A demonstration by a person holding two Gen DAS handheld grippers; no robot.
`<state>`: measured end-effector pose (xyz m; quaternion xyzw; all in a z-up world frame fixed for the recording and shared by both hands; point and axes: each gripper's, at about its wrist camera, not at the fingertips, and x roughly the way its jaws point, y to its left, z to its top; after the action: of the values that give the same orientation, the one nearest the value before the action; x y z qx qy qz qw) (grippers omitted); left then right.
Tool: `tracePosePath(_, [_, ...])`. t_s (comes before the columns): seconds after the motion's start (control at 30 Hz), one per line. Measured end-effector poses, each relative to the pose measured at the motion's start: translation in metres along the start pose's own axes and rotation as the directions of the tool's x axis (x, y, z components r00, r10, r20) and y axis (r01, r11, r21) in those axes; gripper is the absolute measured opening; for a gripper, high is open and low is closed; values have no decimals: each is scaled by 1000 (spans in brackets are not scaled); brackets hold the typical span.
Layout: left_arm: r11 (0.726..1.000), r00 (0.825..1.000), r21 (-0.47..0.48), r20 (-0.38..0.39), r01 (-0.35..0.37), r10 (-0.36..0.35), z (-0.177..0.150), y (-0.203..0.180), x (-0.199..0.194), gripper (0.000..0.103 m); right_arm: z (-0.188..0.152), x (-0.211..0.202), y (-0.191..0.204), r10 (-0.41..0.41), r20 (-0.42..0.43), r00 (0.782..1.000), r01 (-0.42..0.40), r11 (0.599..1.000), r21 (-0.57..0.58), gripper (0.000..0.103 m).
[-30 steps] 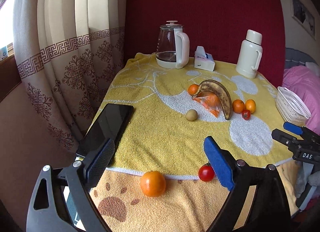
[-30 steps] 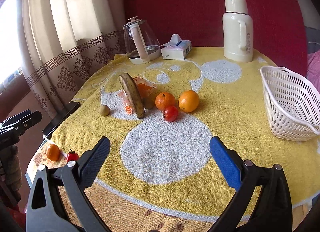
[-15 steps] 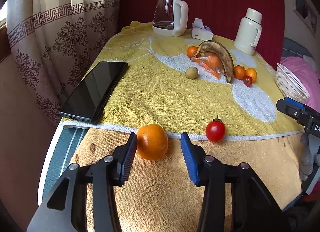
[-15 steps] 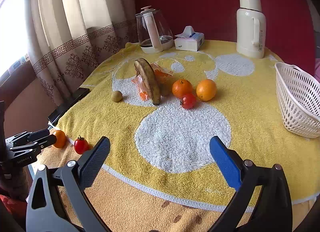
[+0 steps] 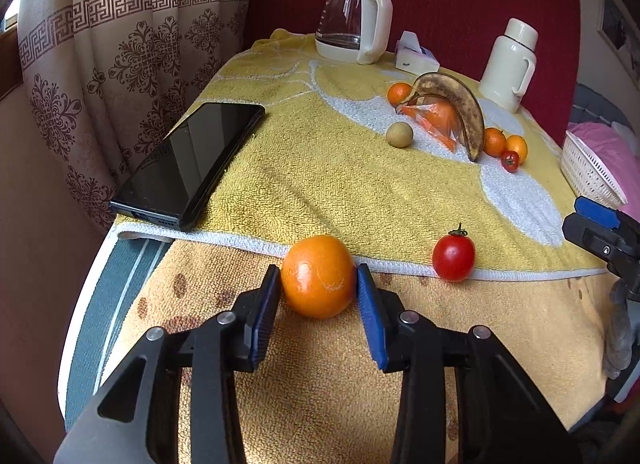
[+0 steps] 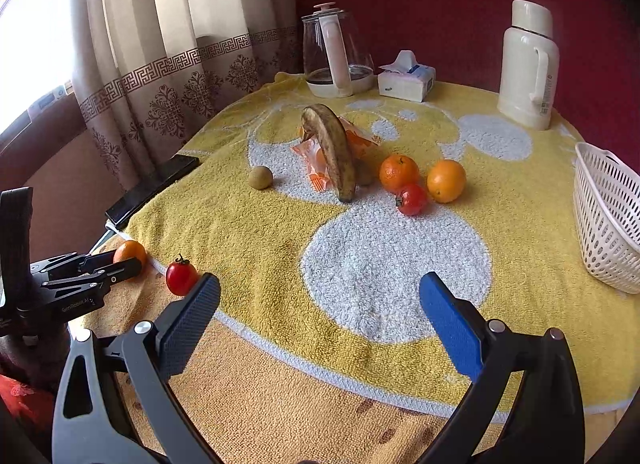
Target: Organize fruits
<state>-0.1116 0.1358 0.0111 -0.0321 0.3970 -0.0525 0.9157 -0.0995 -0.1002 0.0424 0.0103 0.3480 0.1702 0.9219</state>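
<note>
My left gripper is shut on an orange at the table's near edge, on the tan towel; it also shows in the right wrist view. A red tomato lies just right of it. Further back lie a brown banana over an orange plastic bag, a small green-brown fruit, two oranges and a second tomato. My right gripper is open and empty above the yellow towel. A white basket stands at the right.
A black phone lies at the table's left edge. A glass kettle, a tissue box and a white thermos stand at the back by the red wall. Curtains hang on the left.
My left gripper came down to the near orange and its jaws closed from wide open onto it. My right gripper stayed open and drifted slightly.
</note>
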Motion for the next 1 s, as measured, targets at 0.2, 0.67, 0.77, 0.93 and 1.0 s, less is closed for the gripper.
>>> tracePosePath(0.2, [1000, 998, -2, 67, 0, 0, 2, 1, -14, 38, 4, 7, 21, 25, -29, 999, -27, 997, -69, 101])
tracePosePath(0.67, [999, 985, -31, 170, -24, 29, 4, 10, -39, 38, 2, 54, 94, 108, -205, 973, -157, 958, -240, 62])
tracePosePath(0.77, [999, 986, -39, 166, -21, 28, 4, 12, -37, 38, 3, 62, 103, 109, -218, 970, -165, 953, -255, 56])
tracePosePath(0.93, [999, 986, -42, 162, -20, 26, 3, 12, -36, 38, 3, 73, 110, 101, -244, 964, -166, 951, -261, 40])
tracePosePath(1.0, [999, 987, -39, 161, -20, 26, 3, 11, -35, 38, 3, 74, 108, 99, -243, 965, -163, 952, -258, 35])
